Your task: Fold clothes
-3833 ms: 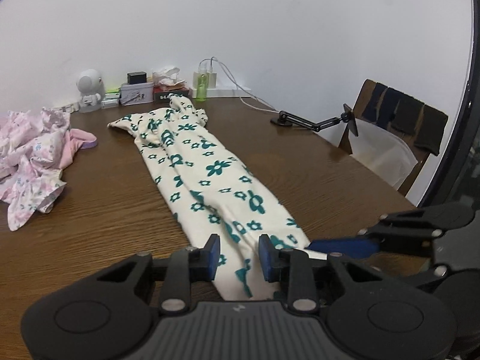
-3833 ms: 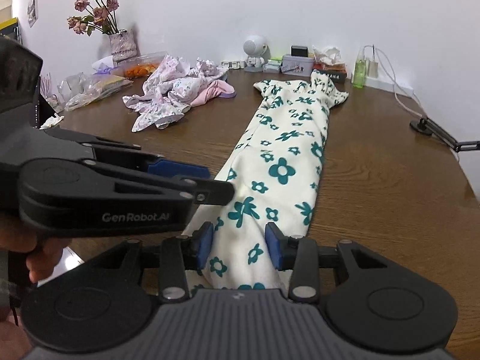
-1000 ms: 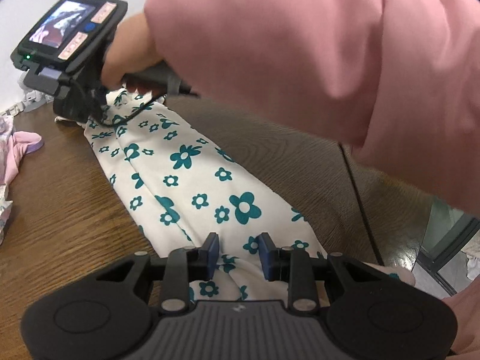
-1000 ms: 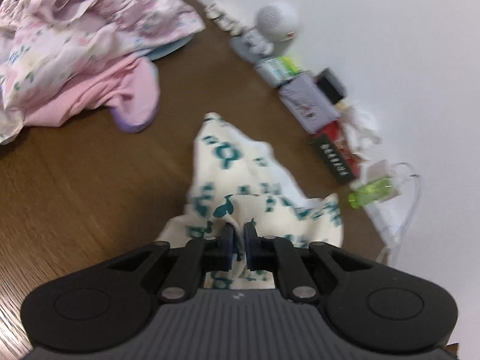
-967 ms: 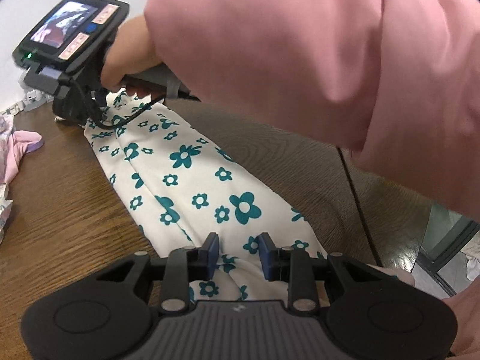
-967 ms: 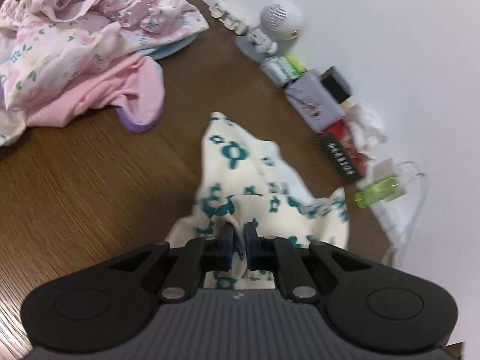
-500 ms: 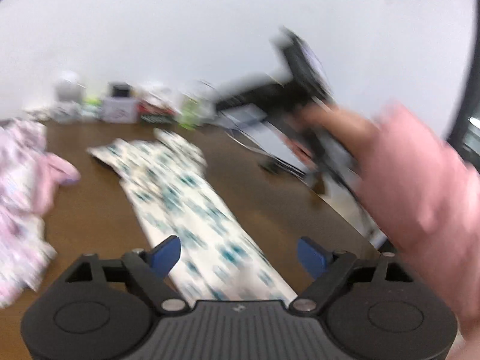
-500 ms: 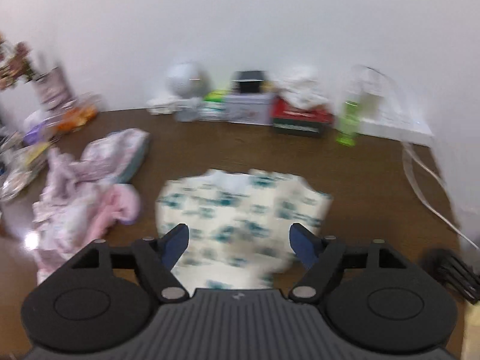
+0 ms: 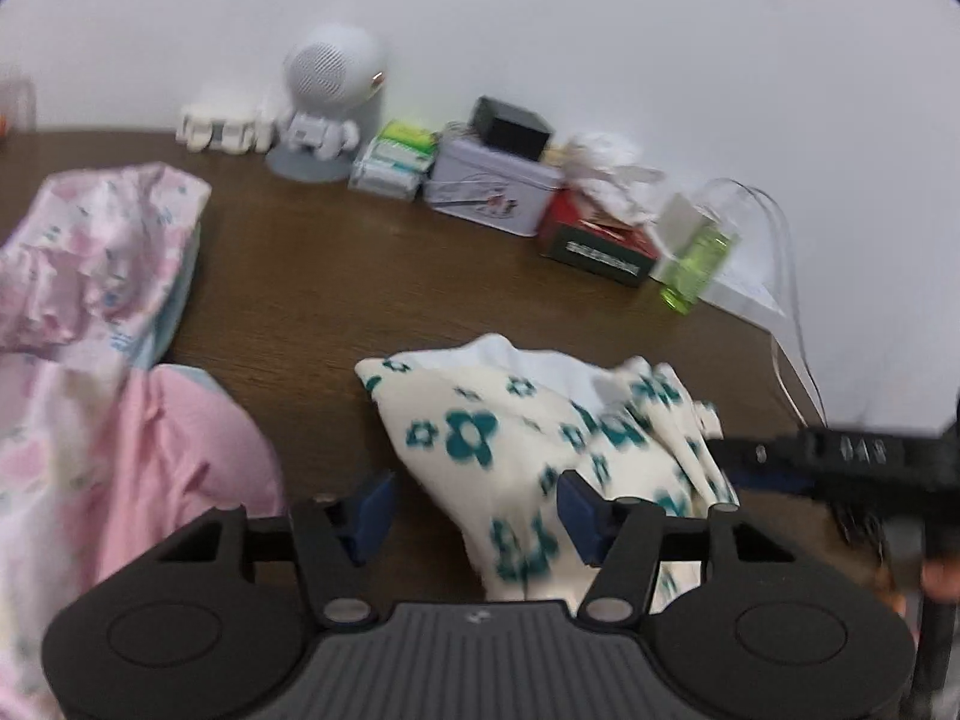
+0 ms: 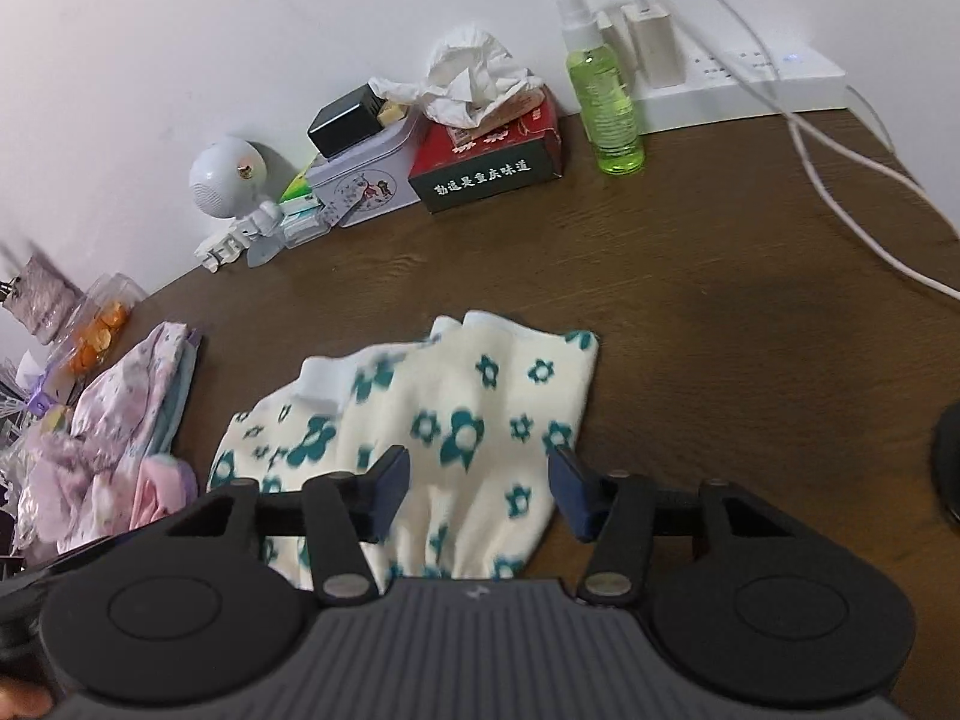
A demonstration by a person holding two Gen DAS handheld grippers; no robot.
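Cream floral garment lies on the brown table, its far end toward the wall clutter, white lining showing at the edge. Both tools hover over that end, likely lining up on its corners. Left gripper fingers spread, empty; right gripper likewise. Pink clothes pile waits left.

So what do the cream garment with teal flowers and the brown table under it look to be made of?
The cream garment with teal flowers looks like soft, matte knit cloth, probably cotton: it slumps in rounded folds, with a plain white inner side at the edge. The brown table shows wood grain under a low sheen; solid wood or veneer cannot be told.
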